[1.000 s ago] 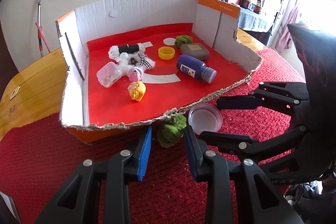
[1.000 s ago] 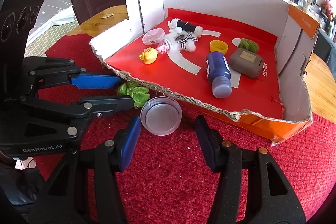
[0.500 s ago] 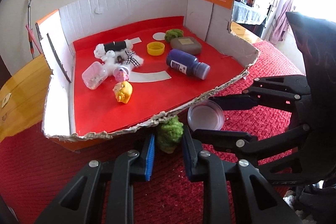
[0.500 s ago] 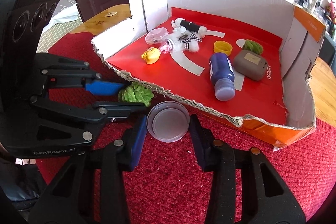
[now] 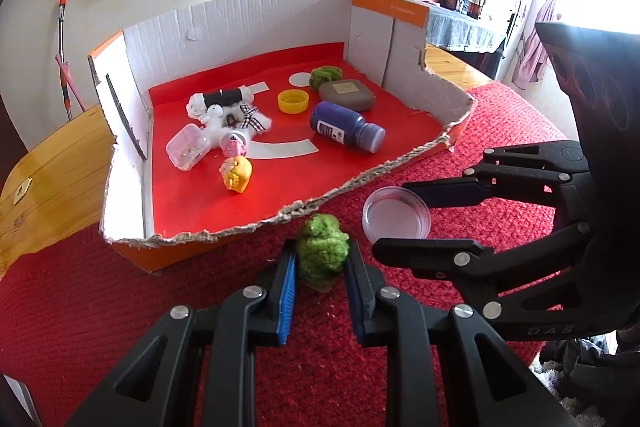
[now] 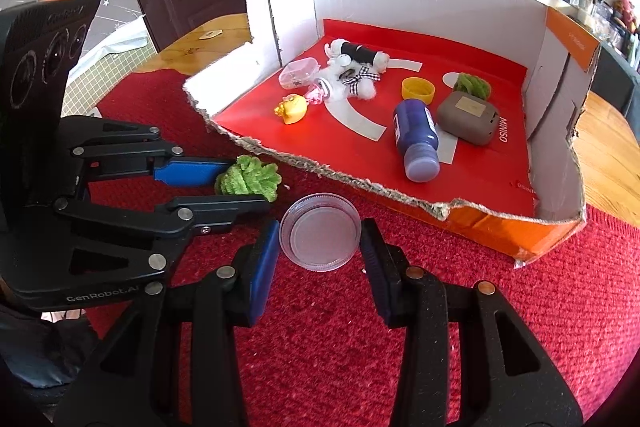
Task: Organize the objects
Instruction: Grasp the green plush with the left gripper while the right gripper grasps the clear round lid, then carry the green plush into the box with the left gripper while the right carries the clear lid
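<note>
Where the box's torn front edge meets the red cloth, left gripper is clenched on the green pompom. Right gripper brackets the clear lid just beside it, pads seemingly touching; grasp cannot be confirmed.
</note>
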A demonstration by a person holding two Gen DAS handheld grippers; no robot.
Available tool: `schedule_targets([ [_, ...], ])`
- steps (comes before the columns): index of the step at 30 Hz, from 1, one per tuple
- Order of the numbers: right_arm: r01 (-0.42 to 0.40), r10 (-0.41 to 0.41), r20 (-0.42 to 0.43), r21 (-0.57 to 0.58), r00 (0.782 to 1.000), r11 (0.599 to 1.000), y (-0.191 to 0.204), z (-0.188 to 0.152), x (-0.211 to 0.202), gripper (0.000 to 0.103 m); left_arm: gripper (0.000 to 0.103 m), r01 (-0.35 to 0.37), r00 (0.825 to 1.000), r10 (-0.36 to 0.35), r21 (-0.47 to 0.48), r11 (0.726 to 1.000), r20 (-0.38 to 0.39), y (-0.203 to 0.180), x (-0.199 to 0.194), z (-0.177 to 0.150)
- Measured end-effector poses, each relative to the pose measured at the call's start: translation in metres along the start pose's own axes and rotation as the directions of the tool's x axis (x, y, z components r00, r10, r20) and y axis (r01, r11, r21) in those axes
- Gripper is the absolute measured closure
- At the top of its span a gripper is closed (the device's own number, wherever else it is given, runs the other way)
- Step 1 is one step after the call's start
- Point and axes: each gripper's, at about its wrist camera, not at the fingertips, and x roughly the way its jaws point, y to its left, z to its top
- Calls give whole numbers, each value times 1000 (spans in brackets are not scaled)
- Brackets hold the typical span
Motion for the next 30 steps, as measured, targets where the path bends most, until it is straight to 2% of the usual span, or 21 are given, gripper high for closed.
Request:
schedule_targets([
  [9, -33, 33, 21, 9, 999, 999, 4, -1, -20, 64, 80, 22, 999, -22, 18, 1000, 40, -10, -22, 1],
  [20, -151, 147, 71, 44, 987, 988, 0, 11, -56, 63, 80, 5, 996, -6, 14, 1000, 86, -5, -44, 19],
  [26, -142, 137, 87, 60, 987, 988, -12, 31, -59, 63, 80, -4, 998, 5, -18, 1000, 57, 9, -37, 37],
  [30, -144, 139, 59, 93, 989, 985, -26, 44, -47, 63, 80, -7, 1000, 8, -30, 1000, 8, 18, -24, 48],
])
